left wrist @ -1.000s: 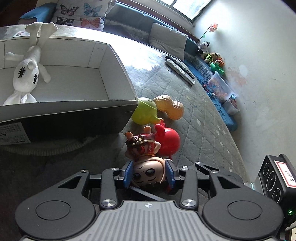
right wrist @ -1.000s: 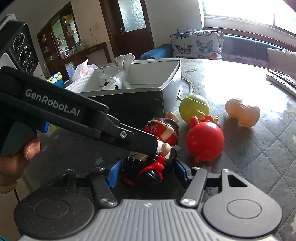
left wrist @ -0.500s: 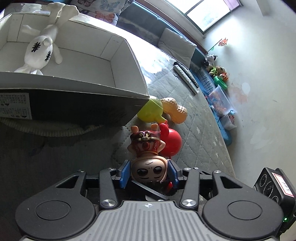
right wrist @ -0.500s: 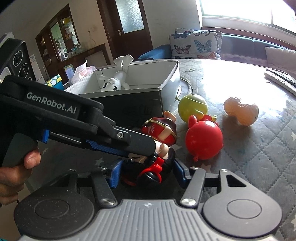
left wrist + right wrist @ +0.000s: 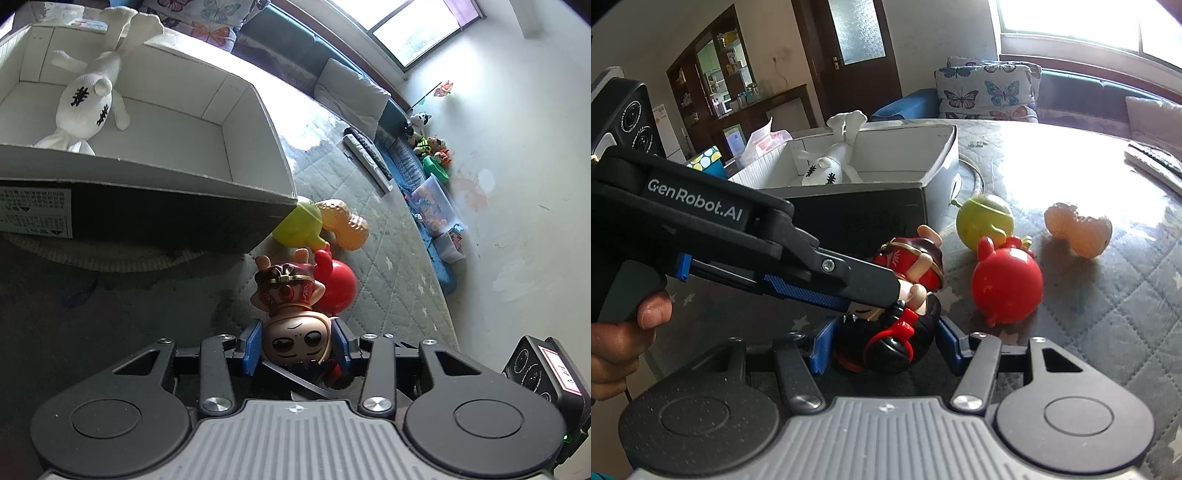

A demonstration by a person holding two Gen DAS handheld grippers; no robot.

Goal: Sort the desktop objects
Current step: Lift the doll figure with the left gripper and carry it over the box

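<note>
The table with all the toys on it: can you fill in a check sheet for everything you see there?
Surface: quilted grey cover with star print.
Job's things: box holds a white plush doll; green toy, red toy and peanut toy lie on the cover beside it.
Clutter: remote controls at the far side.
Grippers: left gripper shut on a figurine; right gripper sits around a black and red toy, grip unclear.
Cables: nothing seen.
Surroundings: butterfly cushion, door, window, storage tub against the wall.
</note>
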